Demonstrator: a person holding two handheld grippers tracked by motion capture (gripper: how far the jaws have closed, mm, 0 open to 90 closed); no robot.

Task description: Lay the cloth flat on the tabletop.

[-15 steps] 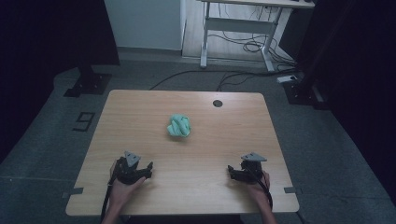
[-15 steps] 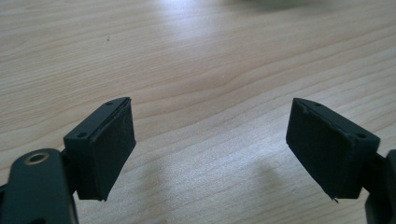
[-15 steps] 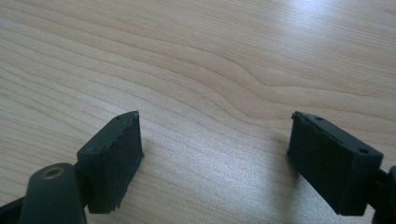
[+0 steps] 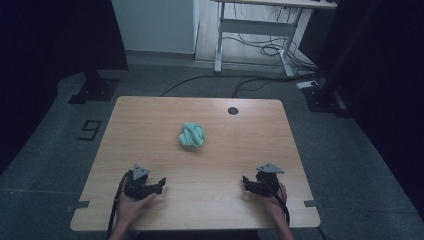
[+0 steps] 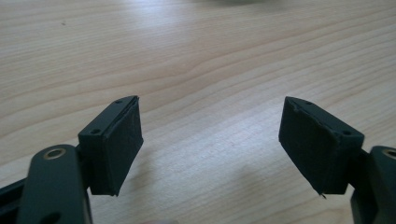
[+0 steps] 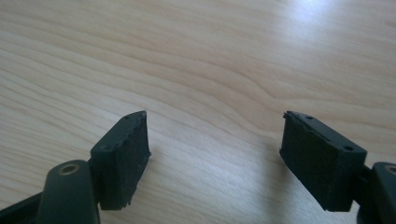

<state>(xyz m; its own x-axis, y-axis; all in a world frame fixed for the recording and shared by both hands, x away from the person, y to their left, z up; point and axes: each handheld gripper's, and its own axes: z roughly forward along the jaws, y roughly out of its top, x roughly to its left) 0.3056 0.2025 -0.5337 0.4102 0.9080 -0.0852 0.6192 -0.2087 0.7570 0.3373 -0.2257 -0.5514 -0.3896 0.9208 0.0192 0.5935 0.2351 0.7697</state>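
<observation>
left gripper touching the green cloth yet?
Apart. In the high view, bare table separates the left gripper from the crumpled green cloth; its jaws stand open with nothing between them.

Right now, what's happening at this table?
A person sits at the wooden table with a gripper in each hand. The left gripper and the right gripper rest near the table's front edge, both open with nothing between the jaws. A crumpled teal cloth lies untouched near the middle of the table, well apart from both grippers. Neither gripper is reaching for it yet.
</observation>
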